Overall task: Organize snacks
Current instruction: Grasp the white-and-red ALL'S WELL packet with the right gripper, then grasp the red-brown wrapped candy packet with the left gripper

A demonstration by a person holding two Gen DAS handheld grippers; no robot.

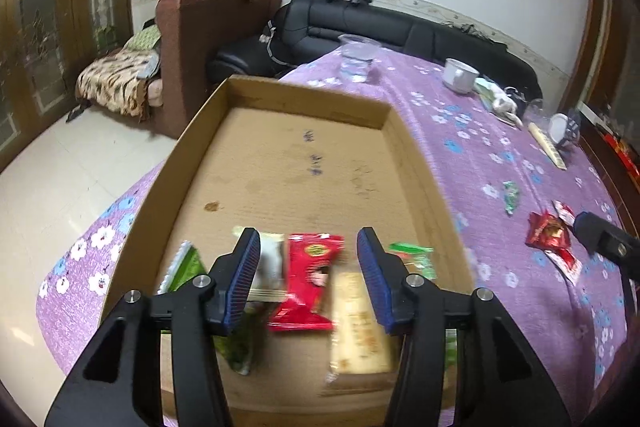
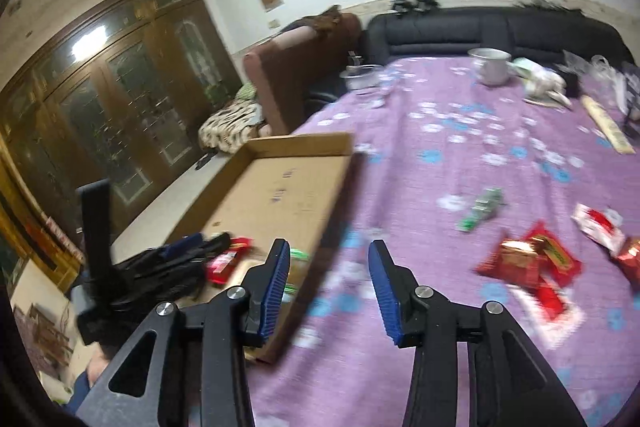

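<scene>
The left gripper (image 1: 308, 251), jaws spread and empty, hangs over red and beige snack packets (image 1: 310, 279) in the shallow cardboard tray (image 1: 308, 99). Only the right wrist view shows the right gripper (image 2: 329, 263), spread, empty, above the purple flowered cloth (image 2: 440, 155) beside loose red packets (image 2: 528, 259).

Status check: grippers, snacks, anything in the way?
Left gripper open over the box, red packet lying below. Right gripper open, empty. Red snacks still on cloth. Nothing blocking.

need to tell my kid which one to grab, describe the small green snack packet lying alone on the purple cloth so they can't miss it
Start at the cardboard tray on the purple flowered tablecloth. Look on the cloth past the tray's right wall, toward the heap of red packets. The green packet lies by itself between the two, small and crinkled, the only green wrapper outside the tray.
</scene>
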